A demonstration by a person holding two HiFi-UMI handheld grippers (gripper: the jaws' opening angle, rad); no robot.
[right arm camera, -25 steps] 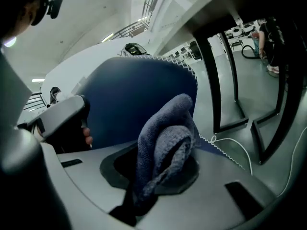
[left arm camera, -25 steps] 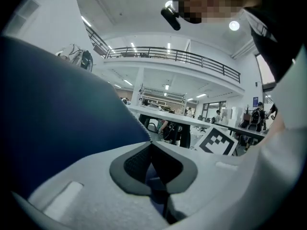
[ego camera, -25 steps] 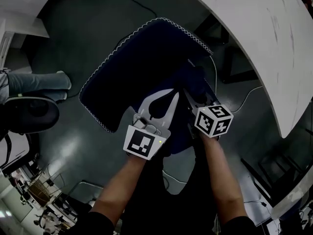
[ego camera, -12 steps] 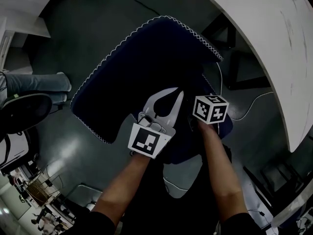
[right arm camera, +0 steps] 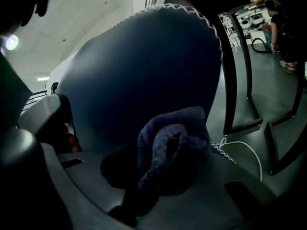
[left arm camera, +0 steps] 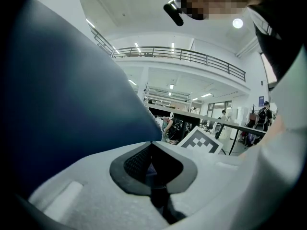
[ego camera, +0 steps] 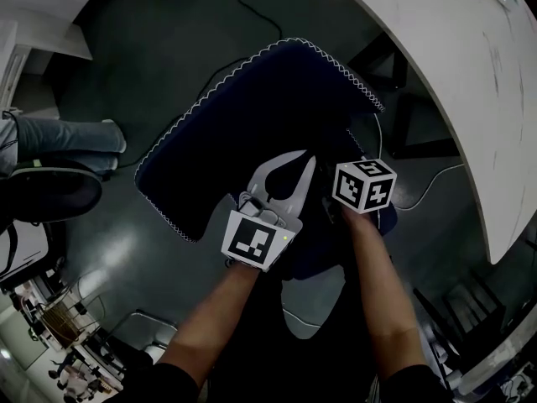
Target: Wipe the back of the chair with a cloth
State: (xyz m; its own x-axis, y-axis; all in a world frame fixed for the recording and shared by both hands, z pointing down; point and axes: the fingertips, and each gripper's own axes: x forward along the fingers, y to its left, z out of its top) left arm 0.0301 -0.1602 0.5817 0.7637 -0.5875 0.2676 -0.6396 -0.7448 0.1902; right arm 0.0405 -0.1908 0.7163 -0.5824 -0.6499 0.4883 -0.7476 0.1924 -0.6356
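Two grippers sit at the navy chair back (ego camera: 252,116). My left gripper (left arm camera: 151,145) has its jaws pressed together, tips just beside the upholstery. My right gripper (right arm camera: 163,164) pinches a bunched dark-blue terry cloth (right arm camera: 175,135) near the back's white-stitched right edge.

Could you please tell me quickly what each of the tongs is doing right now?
Left tongs: closed, nothing visibly held.
Right tongs: closed on the dark blue cloth.
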